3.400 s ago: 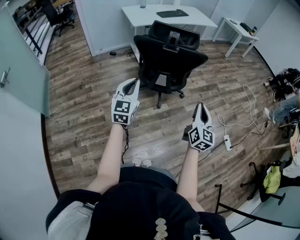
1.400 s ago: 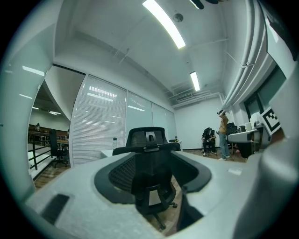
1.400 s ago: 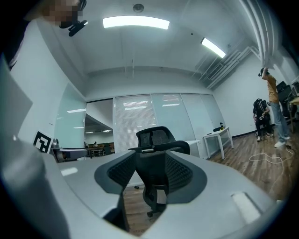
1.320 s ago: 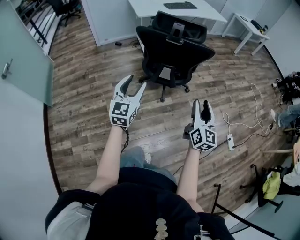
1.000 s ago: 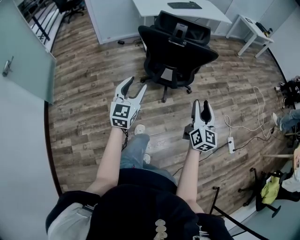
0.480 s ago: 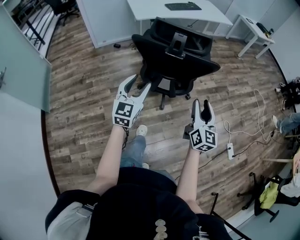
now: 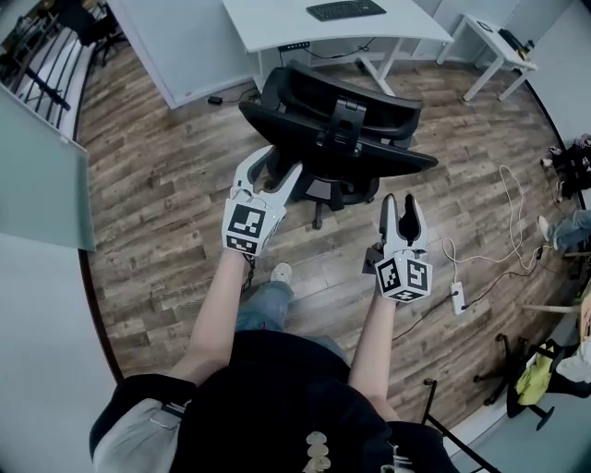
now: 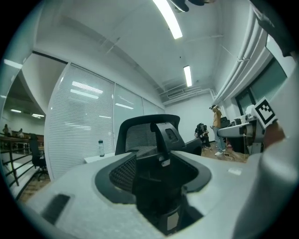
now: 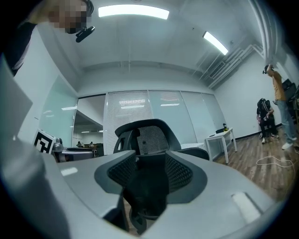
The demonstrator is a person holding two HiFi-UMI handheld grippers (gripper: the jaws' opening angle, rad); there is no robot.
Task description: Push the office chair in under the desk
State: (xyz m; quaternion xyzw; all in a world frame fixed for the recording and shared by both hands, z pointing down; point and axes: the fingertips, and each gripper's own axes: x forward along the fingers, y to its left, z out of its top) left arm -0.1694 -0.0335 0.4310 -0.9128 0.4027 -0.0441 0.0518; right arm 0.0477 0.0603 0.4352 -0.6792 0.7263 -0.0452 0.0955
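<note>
Jaws of my left gripper point(image 7: 271, 173) stand spread and pinch nothing. Their tips lie at the left edge of the black back of the chair point(image 7: 319, 139), and I cannot tell whether they touch it. In the left gripper view the headrest point(image 8: 140, 135) shows in the gap between them. My right gripper point(image 7: 401, 205) also has its jaws apart and empty, near the right side of the back, with the chair framed between them in its own view. The chair stands on the wood floor point(image 7: 166, 212), back toward me, just before the near edge of the white table point(image 7: 277, 28), not yet pushed under. A keyboard point(image 7: 346, 9) lies on the table. A power strip point(image 7: 455, 296) lies on the floor to my right.
</note>
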